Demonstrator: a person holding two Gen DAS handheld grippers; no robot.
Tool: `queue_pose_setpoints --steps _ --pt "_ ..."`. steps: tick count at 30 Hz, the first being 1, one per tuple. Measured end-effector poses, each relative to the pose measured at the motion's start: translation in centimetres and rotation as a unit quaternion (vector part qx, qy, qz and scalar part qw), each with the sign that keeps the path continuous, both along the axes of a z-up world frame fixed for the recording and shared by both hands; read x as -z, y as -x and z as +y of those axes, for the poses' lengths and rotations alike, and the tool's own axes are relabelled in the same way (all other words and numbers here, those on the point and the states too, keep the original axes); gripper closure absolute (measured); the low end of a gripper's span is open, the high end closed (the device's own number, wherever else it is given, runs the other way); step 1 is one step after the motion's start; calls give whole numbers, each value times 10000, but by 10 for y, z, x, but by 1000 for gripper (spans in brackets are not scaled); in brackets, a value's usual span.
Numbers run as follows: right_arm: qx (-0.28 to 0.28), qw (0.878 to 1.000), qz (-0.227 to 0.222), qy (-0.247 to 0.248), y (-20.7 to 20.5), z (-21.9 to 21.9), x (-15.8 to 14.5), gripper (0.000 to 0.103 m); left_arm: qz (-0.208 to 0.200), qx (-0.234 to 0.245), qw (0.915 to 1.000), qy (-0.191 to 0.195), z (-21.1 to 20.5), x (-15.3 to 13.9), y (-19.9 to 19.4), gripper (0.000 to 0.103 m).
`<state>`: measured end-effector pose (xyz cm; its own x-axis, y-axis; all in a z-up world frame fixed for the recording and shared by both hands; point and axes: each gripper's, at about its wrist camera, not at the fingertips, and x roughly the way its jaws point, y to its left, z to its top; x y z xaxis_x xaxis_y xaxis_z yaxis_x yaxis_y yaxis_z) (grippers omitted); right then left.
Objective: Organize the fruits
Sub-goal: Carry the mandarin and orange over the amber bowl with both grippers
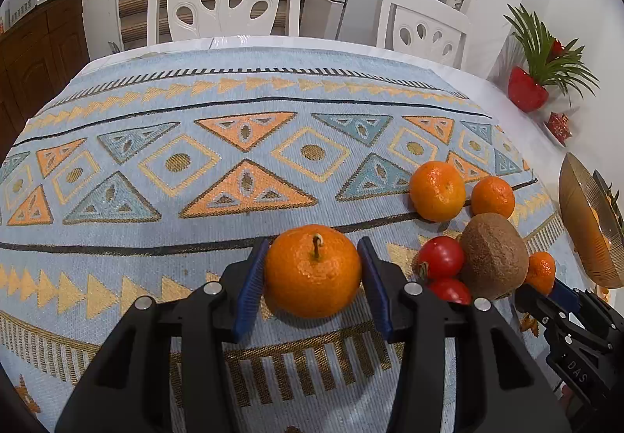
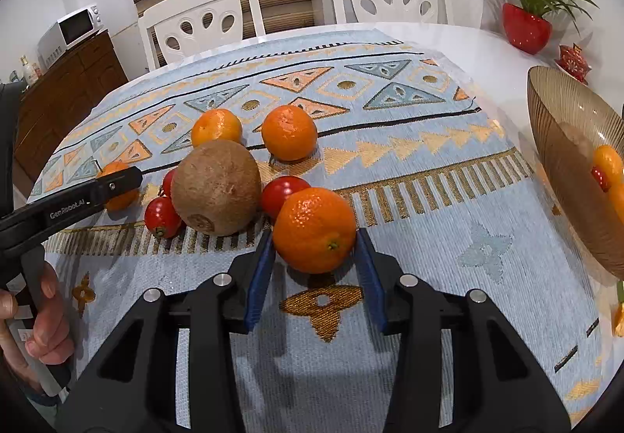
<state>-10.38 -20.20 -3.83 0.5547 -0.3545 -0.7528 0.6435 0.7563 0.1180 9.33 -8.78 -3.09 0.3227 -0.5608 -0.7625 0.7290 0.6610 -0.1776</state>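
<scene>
Fruits: the amber glass bowl [image 2: 565, 144] at right frame edge holds oranges and something red. Each hand-held gripper, left [image 1: 312, 269] and right [image 2: 314, 257], clasps a mandarin.

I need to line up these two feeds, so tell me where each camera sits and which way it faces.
Left wrist: on the left hand-held gripper, facing across the patterned tablecloth toward white chairs; its fingers flank a stemmed mandarin.
Right wrist: on the right hand-held gripper, facing the same chairs; its fingers flank another mandarin; the person's hand shows at left.
Shared: kiwi, tomatoes, glass bowl, red plant pot.
</scene>
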Motion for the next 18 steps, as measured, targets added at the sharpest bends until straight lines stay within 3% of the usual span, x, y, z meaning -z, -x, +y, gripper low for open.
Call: queue_pose_setpoints --steps 18 --pt "14 9987 -505 -7 15 -1 -10 61 -65 -243 9997 48 7 -1 -4 58"
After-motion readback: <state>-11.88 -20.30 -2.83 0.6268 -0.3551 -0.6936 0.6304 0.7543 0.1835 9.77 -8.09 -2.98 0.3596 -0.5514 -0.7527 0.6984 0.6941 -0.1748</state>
